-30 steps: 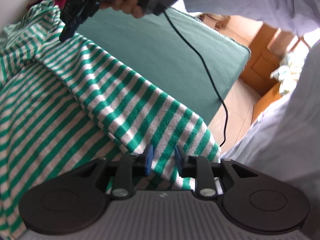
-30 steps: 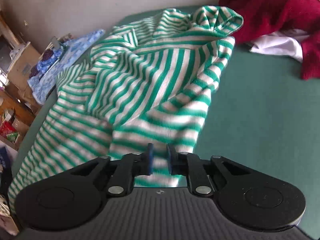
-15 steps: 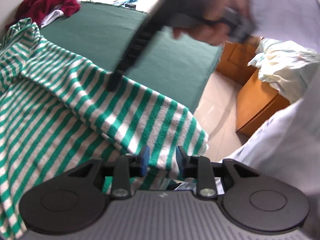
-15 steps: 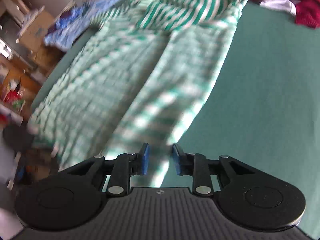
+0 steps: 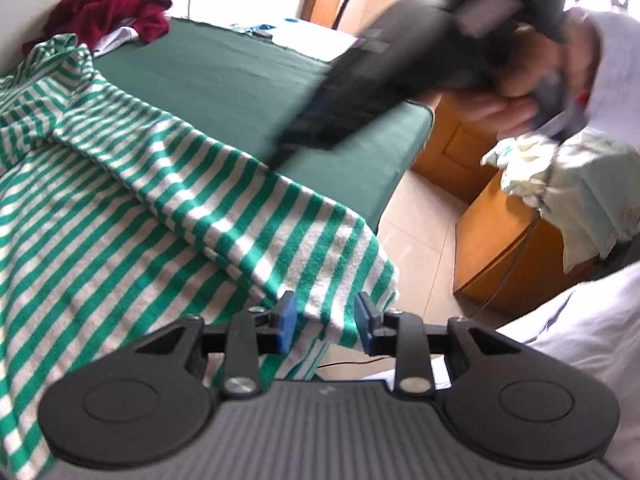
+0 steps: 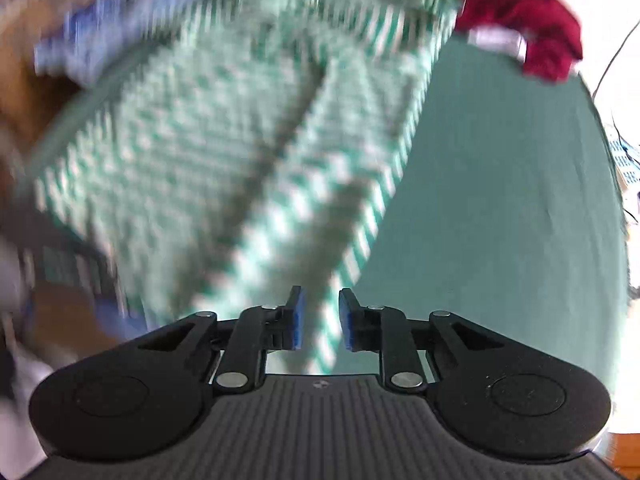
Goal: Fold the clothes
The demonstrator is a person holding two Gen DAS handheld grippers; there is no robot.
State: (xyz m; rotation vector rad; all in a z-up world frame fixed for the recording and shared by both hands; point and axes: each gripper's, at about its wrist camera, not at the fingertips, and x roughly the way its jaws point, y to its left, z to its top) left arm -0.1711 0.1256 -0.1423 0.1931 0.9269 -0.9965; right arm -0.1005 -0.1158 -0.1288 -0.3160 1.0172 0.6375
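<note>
A green-and-white striped garment [image 5: 120, 208] lies spread on the green bed cover [image 5: 240, 80], with one side folded over its body. My left gripper [image 5: 325, 322] is open at the near corner of that fold, and the cloth edge lies loose between its blue pads. My right gripper [image 5: 286, 148] shows there as a dark blur in a hand, with its tip just above the garment's right edge. In the right wrist view everything is smeared. My right gripper [image 6: 322, 320] is open over the striped garment [image 6: 240, 140], whose edge shows through the gap.
A dark red garment [image 5: 112, 12] over a white one is heaped at the bed's far end [image 6: 520, 12]. A blue patterned cloth [image 6: 80, 52] lies beyond the garment. Right of the bed are tiled floor [image 5: 420, 232], a wooden cabinet [image 5: 500, 248] under pale cloth [image 5: 580, 184], and my shirt [image 5: 580, 340].
My right gripper let go of the folded side and swung back toward the near edge. My left gripper's fingers spread wider at the garment's corner.
</note>
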